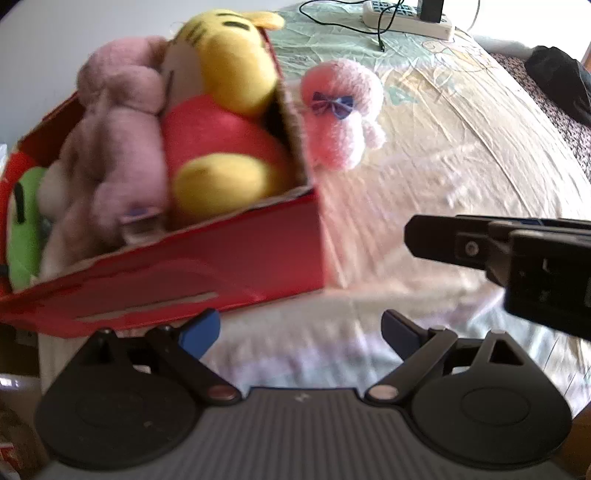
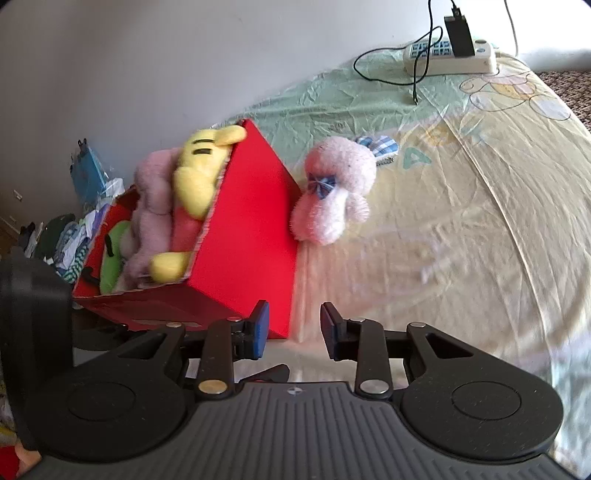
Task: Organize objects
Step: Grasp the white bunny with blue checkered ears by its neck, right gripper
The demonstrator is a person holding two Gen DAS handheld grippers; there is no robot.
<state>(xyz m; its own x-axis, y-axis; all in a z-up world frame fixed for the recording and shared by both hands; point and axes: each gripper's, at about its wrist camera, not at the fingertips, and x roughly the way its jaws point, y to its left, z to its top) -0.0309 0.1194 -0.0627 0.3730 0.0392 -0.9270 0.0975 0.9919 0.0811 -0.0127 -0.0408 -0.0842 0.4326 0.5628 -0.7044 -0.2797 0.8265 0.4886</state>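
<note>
A red cardboard box (image 1: 207, 258) (image 2: 243, 229) stands on the bed near its corner. It is packed with a yellow bear in a red shirt (image 1: 221, 110) (image 2: 199, 173), a pale pink plush (image 1: 118, 147) (image 2: 151, 206) and a green plush (image 1: 26, 221) (image 2: 110, 258). A second pink plush with a blue bow (image 1: 340, 114) (image 2: 332, 192) lies on the sheet against the box's far right side. My left gripper (image 1: 300, 332) is open just in front of the box, its left fingertip at the box's lower edge. My right gripper (image 2: 294, 330) (image 1: 417, 240) is open and empty by the box's near right corner.
A white power strip (image 2: 450, 55) (image 1: 406, 18) with a black adapter and a cable lies at the far end of the bed. A dark bag (image 1: 557, 81) sits at the far right. Clothes and a blue packet (image 2: 86, 173) are heaped by the wall to the left.
</note>
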